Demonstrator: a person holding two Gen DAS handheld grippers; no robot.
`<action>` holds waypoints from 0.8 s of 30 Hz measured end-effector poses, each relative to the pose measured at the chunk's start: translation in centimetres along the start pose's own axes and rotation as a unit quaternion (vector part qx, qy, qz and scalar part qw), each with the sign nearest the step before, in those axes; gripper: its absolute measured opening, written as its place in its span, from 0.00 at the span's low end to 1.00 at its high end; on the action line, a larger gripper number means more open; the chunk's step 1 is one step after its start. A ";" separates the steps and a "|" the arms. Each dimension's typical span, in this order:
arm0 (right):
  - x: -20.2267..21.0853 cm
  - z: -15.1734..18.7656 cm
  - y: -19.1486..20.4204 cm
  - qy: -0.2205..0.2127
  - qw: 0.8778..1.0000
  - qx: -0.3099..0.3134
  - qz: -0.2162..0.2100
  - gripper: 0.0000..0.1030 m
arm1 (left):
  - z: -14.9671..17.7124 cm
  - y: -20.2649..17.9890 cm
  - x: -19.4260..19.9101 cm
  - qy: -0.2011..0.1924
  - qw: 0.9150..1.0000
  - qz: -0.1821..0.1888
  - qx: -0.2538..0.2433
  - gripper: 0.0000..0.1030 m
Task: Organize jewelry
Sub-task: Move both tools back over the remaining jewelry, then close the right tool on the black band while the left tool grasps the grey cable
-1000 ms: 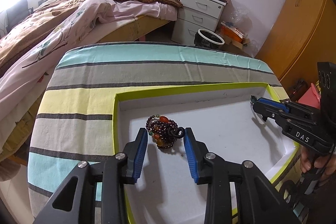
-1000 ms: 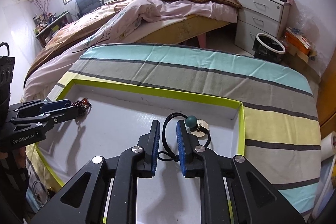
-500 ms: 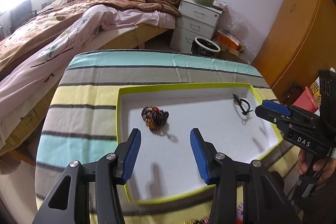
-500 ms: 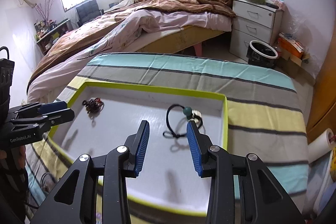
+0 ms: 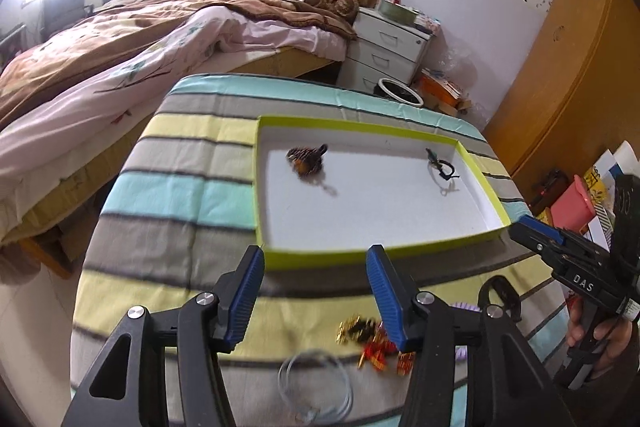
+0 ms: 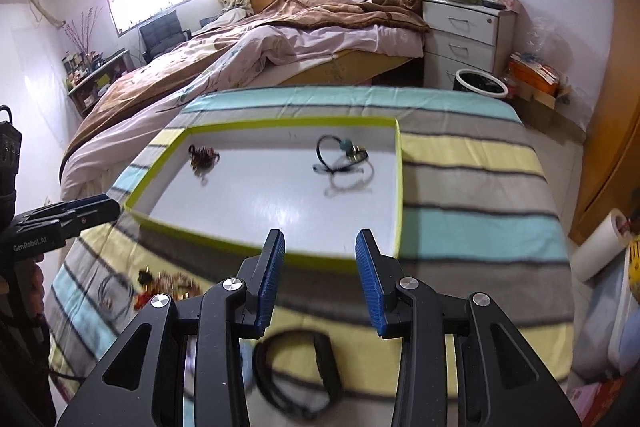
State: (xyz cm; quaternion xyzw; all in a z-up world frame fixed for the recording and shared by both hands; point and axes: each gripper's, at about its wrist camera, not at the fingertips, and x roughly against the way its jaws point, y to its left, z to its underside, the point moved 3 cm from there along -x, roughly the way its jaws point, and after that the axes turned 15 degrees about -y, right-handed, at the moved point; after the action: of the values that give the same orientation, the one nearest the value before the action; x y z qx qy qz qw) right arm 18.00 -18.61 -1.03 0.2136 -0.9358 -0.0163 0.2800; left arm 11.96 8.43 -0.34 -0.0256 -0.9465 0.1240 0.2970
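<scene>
A white tray with a lime-green rim (image 5: 258,187) lies on the striped cloth. In it, a dark red beaded bracelet (image 5: 306,159) sits at the left, and a black cord with a green bead (image 6: 340,155) at the right. My left gripper (image 5: 315,255) hovers over the tray's near edge, its jaws opening with nothing between them. My right gripper (image 6: 320,239) is open and empty over the same edge, further right. Loose gold and red pieces (image 5: 372,341), a thin wire ring (image 5: 316,383) and a black band (image 6: 298,367) lie on the cloth below the grippers.
The striped cloth (image 5: 180,187) covers a rounded table. An unmade bed (image 6: 280,39) stands behind it, with a white drawer unit (image 6: 464,31) and a waste bin (image 6: 480,83) at the back right. A wooden wardrobe (image 5: 568,87) lines the right side.
Both grippers opened, let go of the bracelet and the cord in the tray, and drew back toward the near edge. The loose jewelry on the cloth has come into view.
</scene>
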 end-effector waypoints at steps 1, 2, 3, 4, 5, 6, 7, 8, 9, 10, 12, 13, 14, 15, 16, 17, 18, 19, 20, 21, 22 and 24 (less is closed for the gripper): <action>0.3 0.3 -0.2 0.000 1.000 -0.001 0.002 0.37 | 0.3 0.2 0.3 -0.001 1.000 0.000 0.005 0.51; 0.7 0.5 -0.1 0.000 1.000 -0.002 0.002 0.37 | 0.6 0.4 0.7 -0.002 1.000 -0.001 0.013 0.51; 1.2 0.8 -0.2 0.000 1.000 -0.006 0.003 0.37 | 0.9 0.6 1.0 -0.002 1.000 -0.002 0.017 0.51; 1.5 1.0 -0.3 -0.001 1.000 -0.009 0.003 0.37 | 1.3 0.8 1.3 -0.003 1.000 -0.003 0.017 0.51; 1.8 1.3 -0.3 -0.002 1.000 -0.013 0.001 0.37 | 1.7 1.0 1.7 -0.002 1.000 -0.008 0.018 0.51; 2.0 1.5 -0.3 0.000 1.000 -0.015 0.000 0.37 | 2.0 1.2 1.9 -0.003 1.000 -0.014 0.018 0.51; 2.2 1.9 -0.3 0.005 1.000 -0.015 0.002 0.37 | 2.3 1.3 2.3 -0.003 1.000 -0.017 0.016 0.51; 2.3 2.3 -0.3 0.007 1.000 -0.014 0.003 0.37 | 2.5 1.5 2.6 -0.004 1.000 -0.018 0.018 0.51; 2.3 2.7 -0.2 0.011 1.000 -0.013 0.004 0.37 | 2.8 1.7 2.9 -0.006 1.000 -0.019 0.021 0.51; 2.4 3.1 -0.1 0.015 1.000 -0.012 0.005 0.37 | 3.0 1.9 3.2 -0.008 1.000 -0.018 0.025 0.52; 2.4 4.1 0.1 0.024 1.000 -0.010 0.005 0.37 | 3.5 2.1 3.7 -0.009 0.999 -0.012 0.031 0.55; 2.5 4.4 0.2 0.026 1.000 -0.008 0.006 0.37 | 3.8 2.2 3.8 -0.008 0.999 -0.009 0.031 0.57; 2.5 4.7 0.3 0.029 1.000 -0.005 0.007 0.37 | 4.1 2.3 4.0 -0.005 1.000 -0.009 0.030 0.57; 2.5 5.1 0.4 0.033 0.999 -0.003 0.009 0.37 | 4.5 2.3 4.1 -0.002 1.000 -0.010 0.030 0.57; 2.4 5.3 0.4 0.036 0.999 0.000 0.012 0.38 | 4.8 2.4 4.1 0.002 0.999 -0.010 0.032 0.58; 2.4 5.6 0.3 0.038 0.999 0.001 0.014 0.38 | 5.0 2.6 4.0 0.004 0.999 -0.010 0.037 0.58; 2.2 5.7 0.2 0.044 0.999 0.002 0.017 0.38 | 5.3 2.7 4.0 0.009 0.999 -0.009 0.042 0.58; 2.1 5.8 0.2 0.047 0.999 0.003 0.018 0.38 | 5.5 2.7 4.0 0.011 0.999 -0.010 0.042 0.58; 2.0 6.0 0.2 0.050 0.999 0.004 0.019 0.38 | 5.7 2.7 4.0 0.013 0.999 -0.013 0.042 0.58; 1.9 6.1 0.2 0.054 0.998 0.007 0.022 0.38 | 5.9 2.7 4.0 0.016 0.999 -0.015 0.041 0.58; 1.9 6.2 0.2 0.055 0.998 0.010 0.024 0.38 | 6.0 2.7 4.0 0.020 0.999 -0.016 0.040 0.58; 1.8 6.3 0.1 0.058 0.998 0.018 0.029 0.38 | 6.3 2.7 4.0 0.022 0.999 -0.014 0.044 0.58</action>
State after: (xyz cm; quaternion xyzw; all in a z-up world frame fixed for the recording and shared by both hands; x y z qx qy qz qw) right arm 13.27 -19.76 -5.41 0.1922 -0.9239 0.0207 0.3302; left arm 5.01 10.20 -3.75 -0.0017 -0.9335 0.1605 0.3207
